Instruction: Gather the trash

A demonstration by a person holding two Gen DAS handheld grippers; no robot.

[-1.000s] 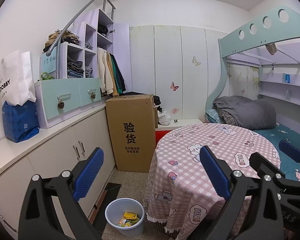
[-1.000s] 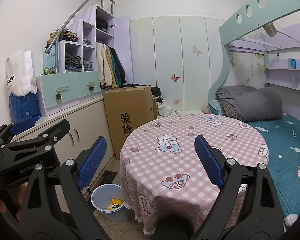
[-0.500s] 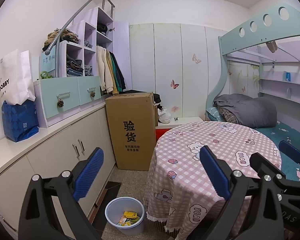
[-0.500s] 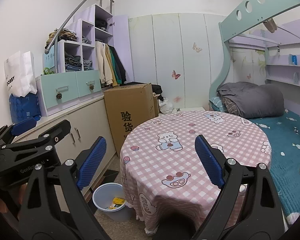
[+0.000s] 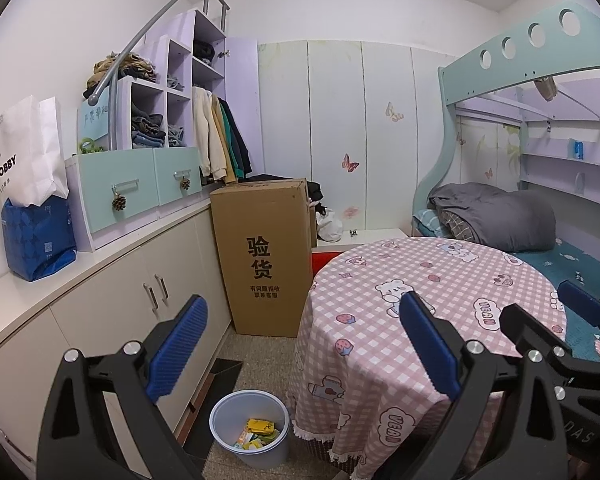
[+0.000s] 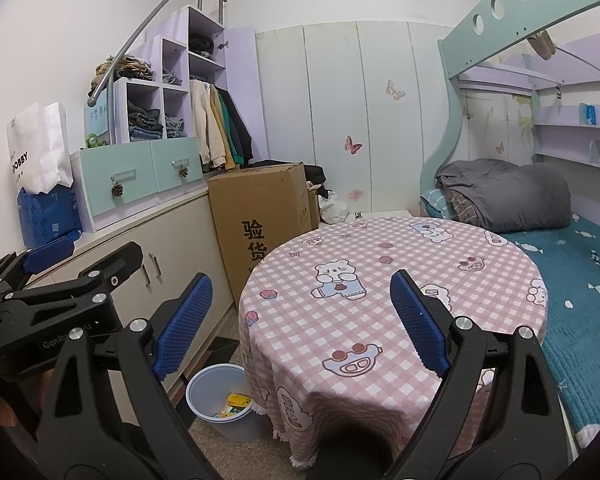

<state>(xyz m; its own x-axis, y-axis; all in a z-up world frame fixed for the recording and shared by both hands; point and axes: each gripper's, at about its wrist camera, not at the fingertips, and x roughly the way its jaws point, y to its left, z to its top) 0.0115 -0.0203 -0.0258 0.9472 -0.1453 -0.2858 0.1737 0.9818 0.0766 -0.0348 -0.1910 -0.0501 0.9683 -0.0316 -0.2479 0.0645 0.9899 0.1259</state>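
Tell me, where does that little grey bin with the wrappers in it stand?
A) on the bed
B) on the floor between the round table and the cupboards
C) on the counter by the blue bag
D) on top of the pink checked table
B: the bin stands on the floor, with the round table to one side of it and the low cupboards to the other, yellow wrappers lying inside.

Count by kind, both wrist views:
- grippers: 2, left gripper (image 5: 302,344) and right gripper (image 6: 300,320), each with 2 blue pads
- trash bin (image 5: 220,412): 1, lower centre of frame
- round table (image 6: 380,248): 1
- cardboard box (image 5: 260,248): 1
- pinecones on drawers: 2, first pinecone (image 5: 119,202), second pinecone (image 5: 185,184)
- paper bag (image 5: 24,152): 1, left edge
- blue bag (image 5: 36,236): 1
- grey duvet (image 5: 500,216): 1
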